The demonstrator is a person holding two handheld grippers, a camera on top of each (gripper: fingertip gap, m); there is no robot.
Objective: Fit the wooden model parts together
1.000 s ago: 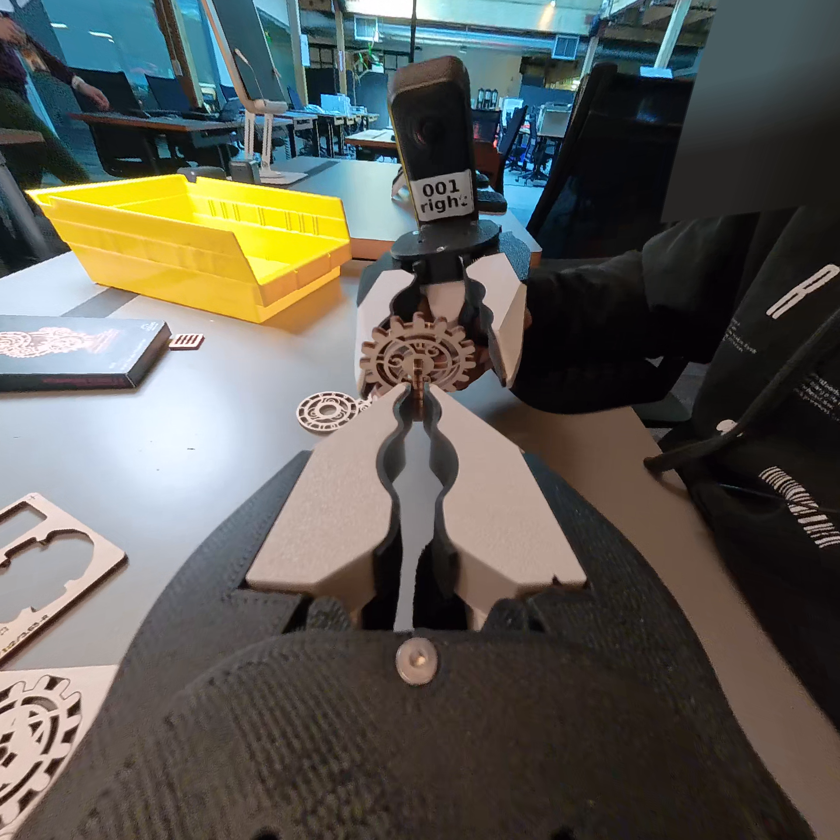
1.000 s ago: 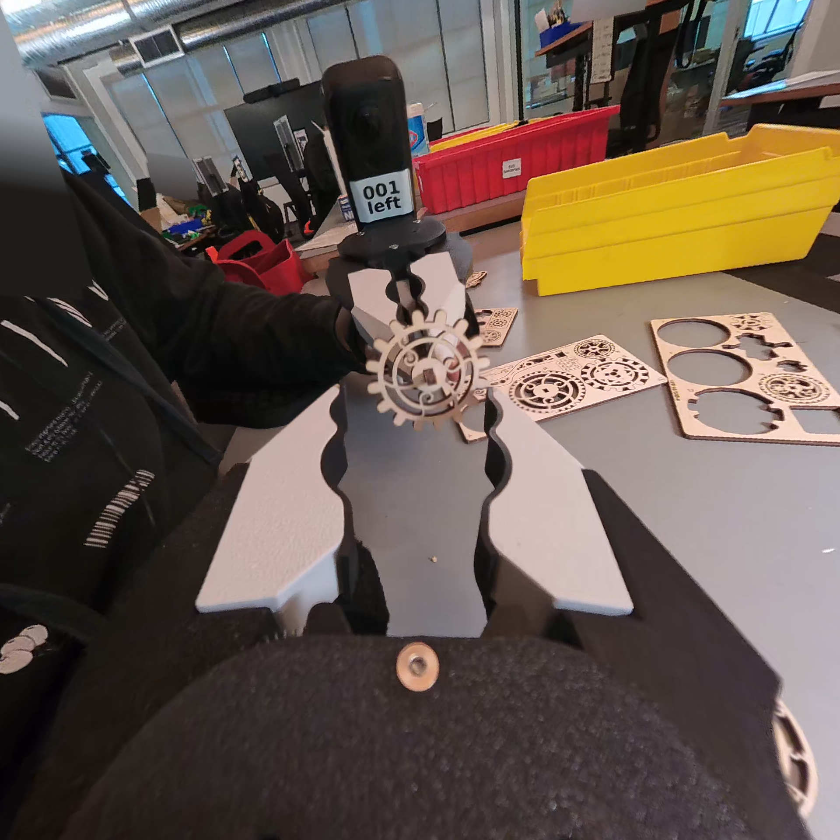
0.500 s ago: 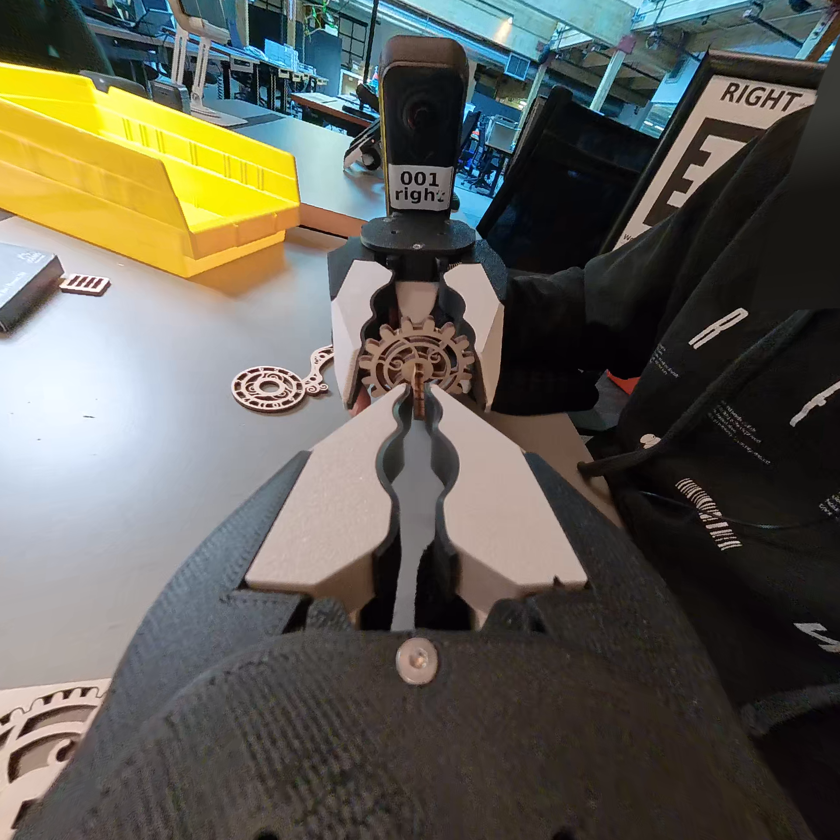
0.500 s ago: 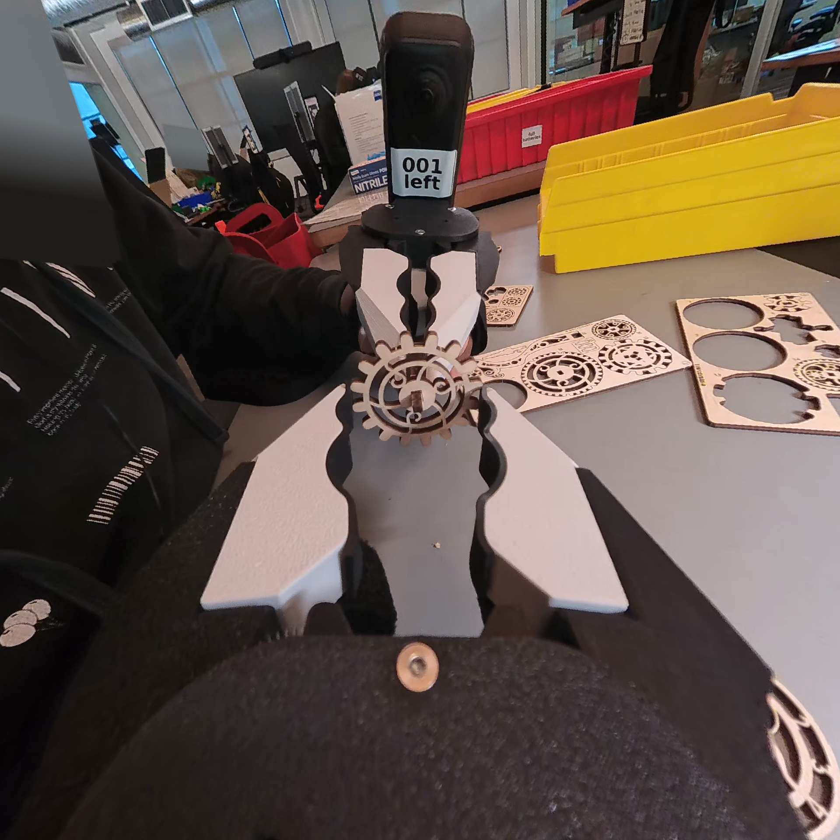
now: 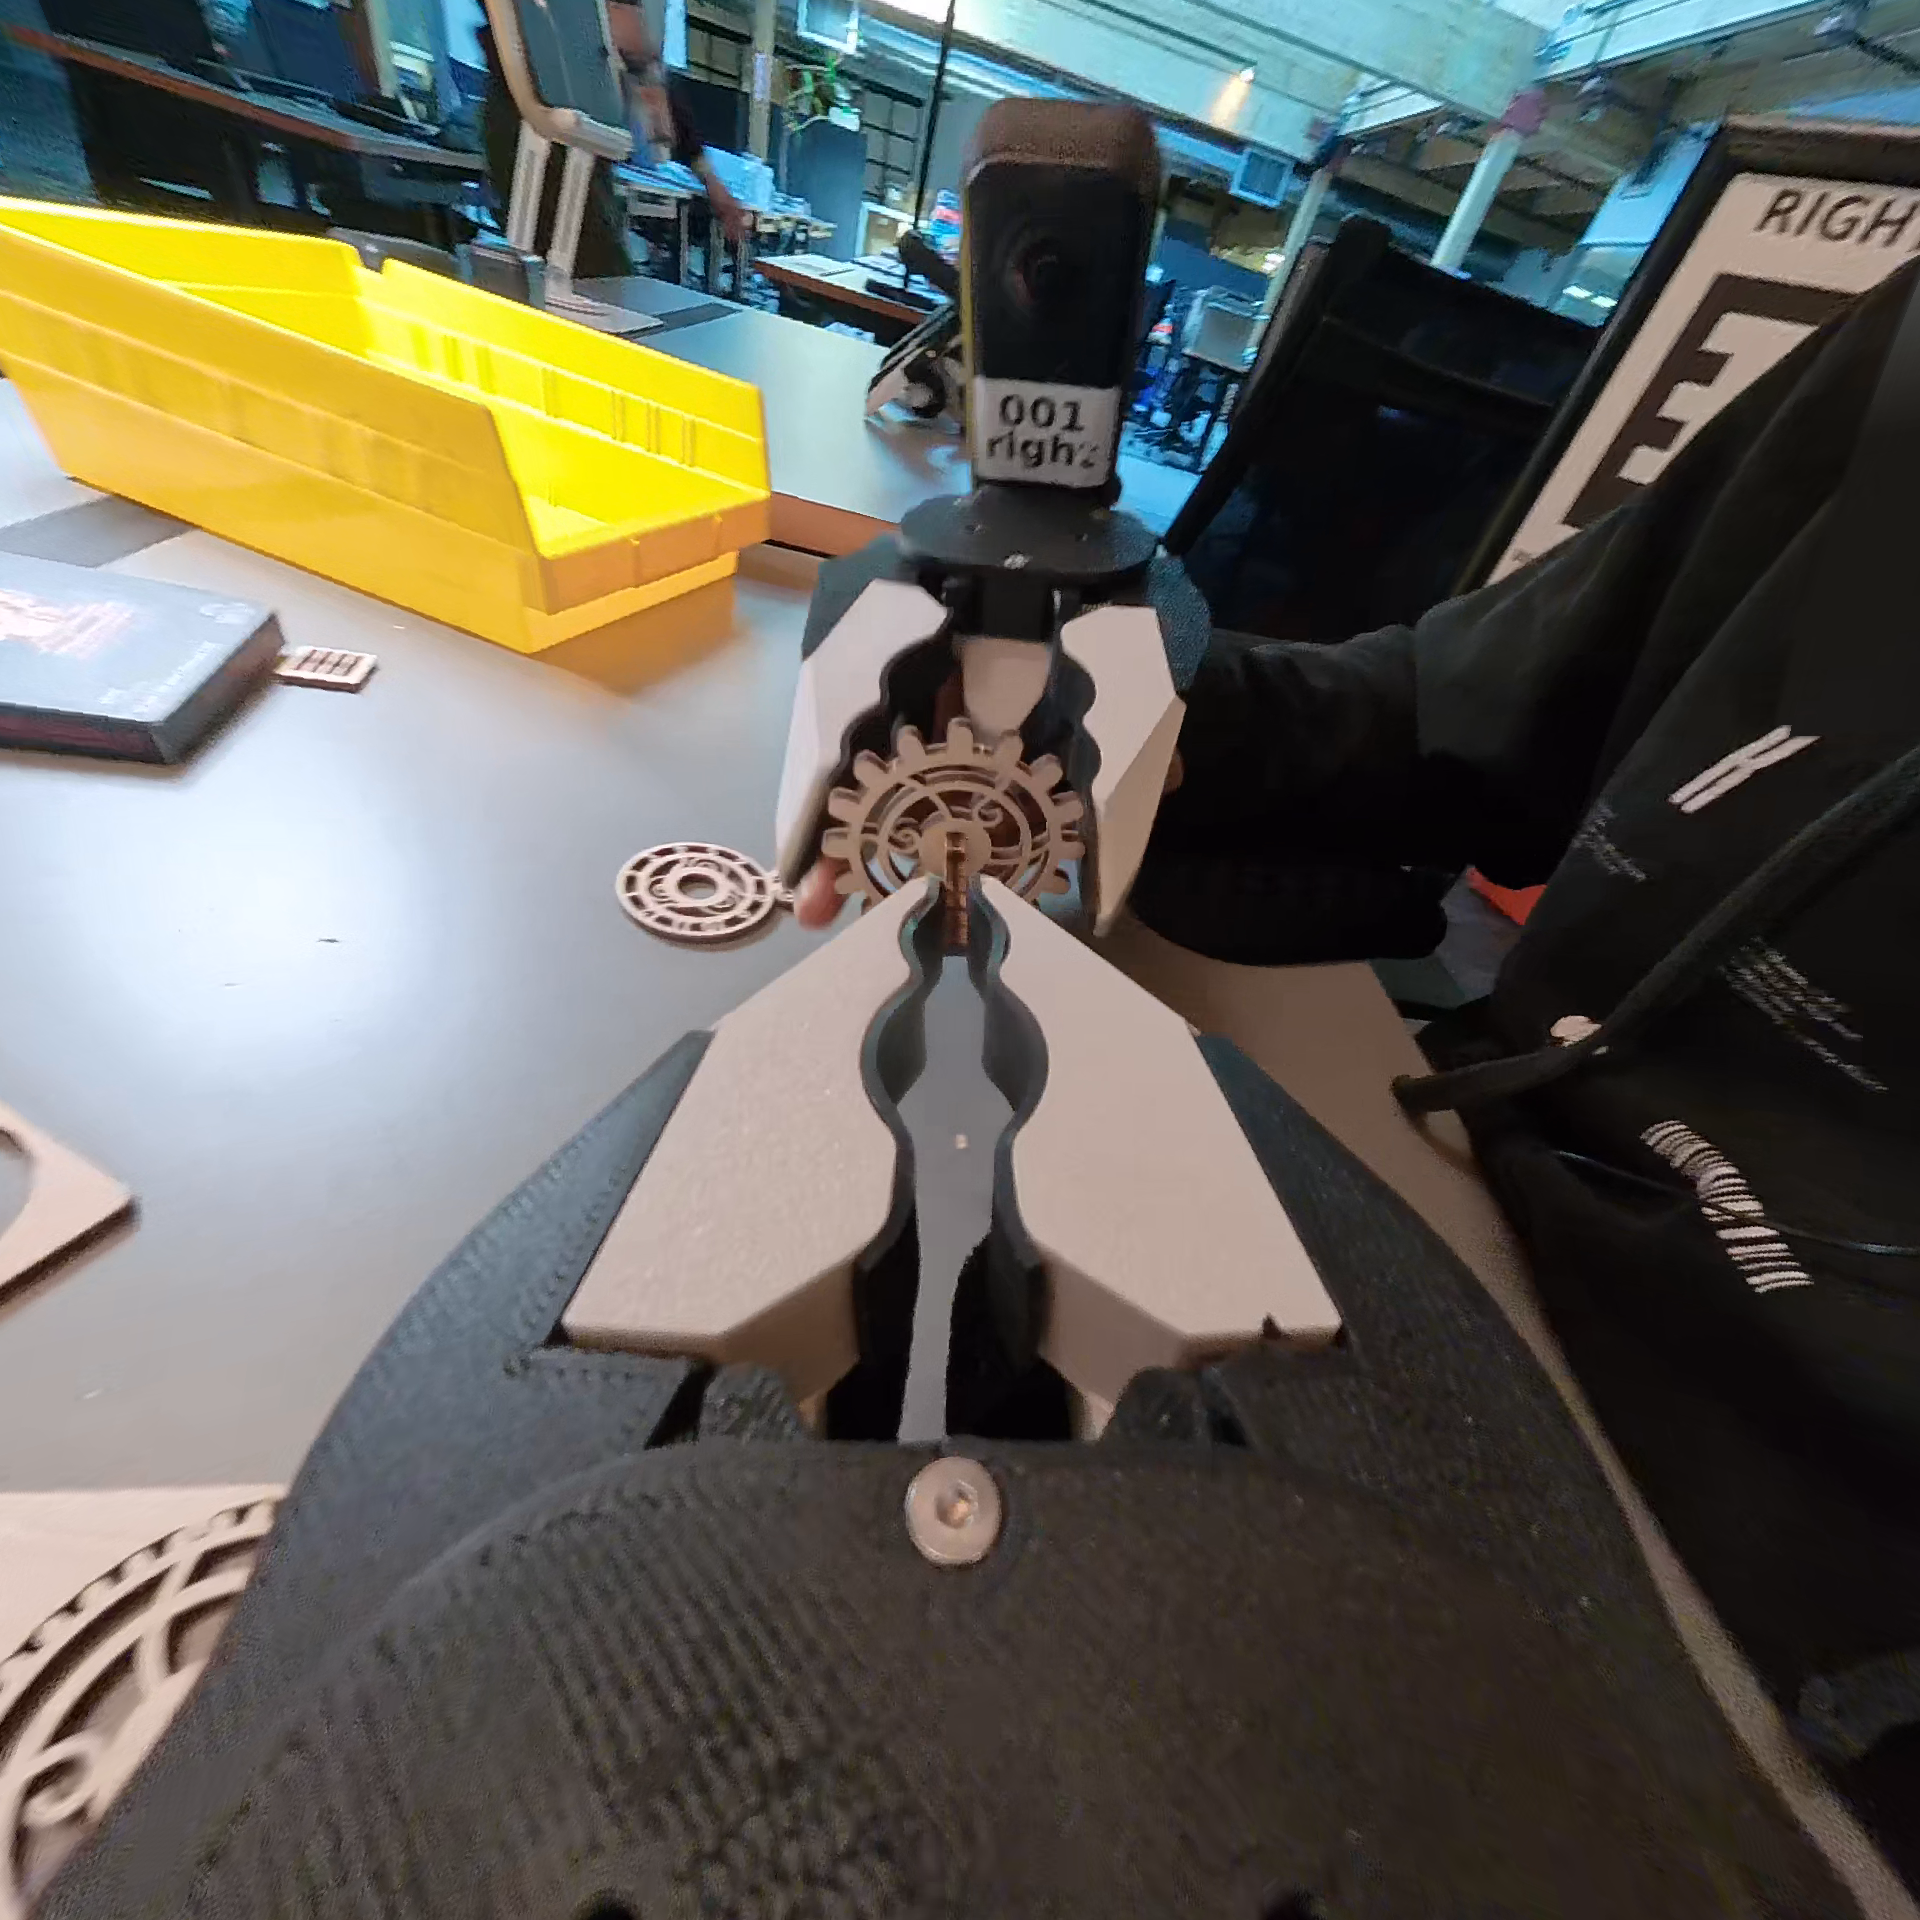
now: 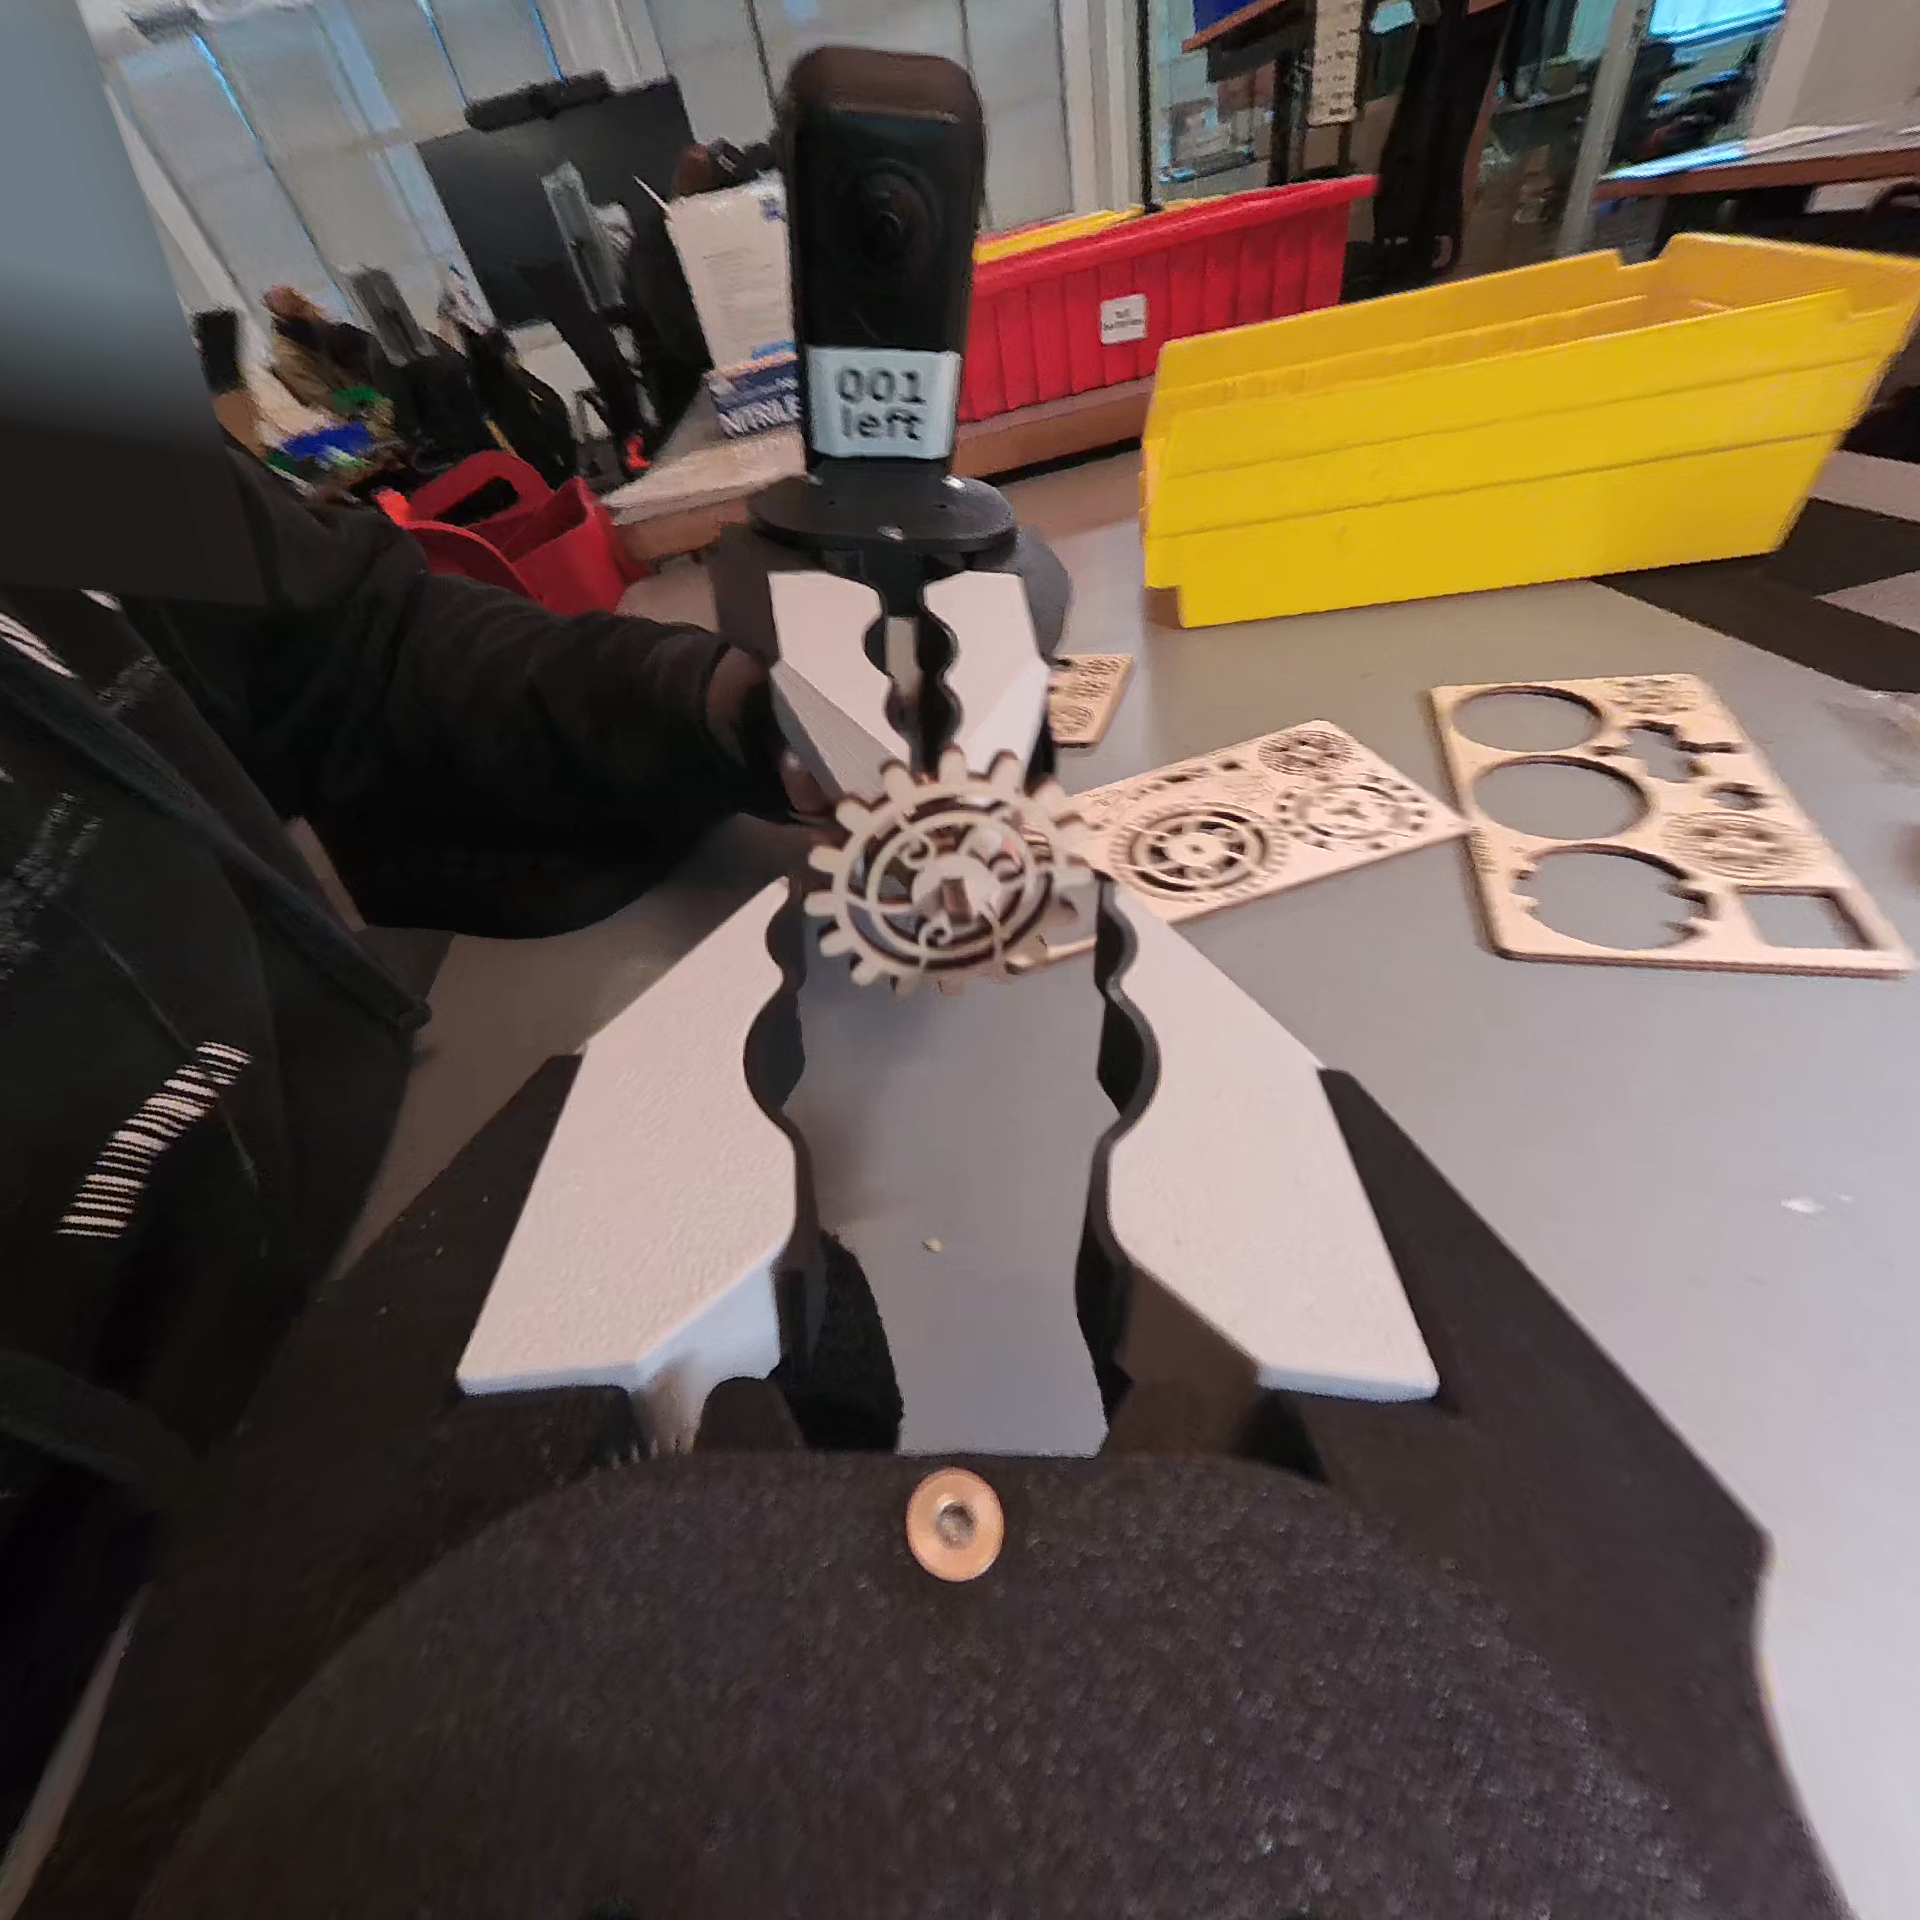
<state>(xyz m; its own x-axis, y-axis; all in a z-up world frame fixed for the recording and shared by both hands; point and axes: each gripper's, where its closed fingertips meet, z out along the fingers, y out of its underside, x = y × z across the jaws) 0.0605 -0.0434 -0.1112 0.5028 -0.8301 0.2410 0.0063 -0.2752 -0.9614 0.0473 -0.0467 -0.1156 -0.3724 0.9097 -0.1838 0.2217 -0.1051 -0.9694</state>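
Observation:
A round wooden gear [image 5: 894, 810] hangs above the grey table between the two grippers, which face each other. My left gripper [image 5: 954, 906] is shut on a short wooden peg [image 5: 954, 920]. The peg's far end sits at the gear's centre hole. My right gripper [image 6: 945, 904] stands wide around the gear [image 6: 883, 831], with a fingertip against each toothed edge. Its fingers [image 5: 1132, 769] flank the gear in the left wrist view. The left gripper [image 6: 914, 727] shows behind the gear in the right wrist view.
A yellow bin [image 5: 416, 436] stands at the back of the table and also shows in the right wrist view [image 6: 1507, 436]. A loose wooden disc [image 5: 696, 894], a black box [image 5: 104, 665] and cut-out wooden sheets [image 6: 1247, 831] [image 6: 1662, 831] lie around. A person's dark sleeve [image 6: 468, 727] is close by. The grippers are tip to tip, or close to it.
The gear has come nearer and sits deeper between the right fingertips, which have narrowed onto its rim. The left gripper stays shut on the peg.

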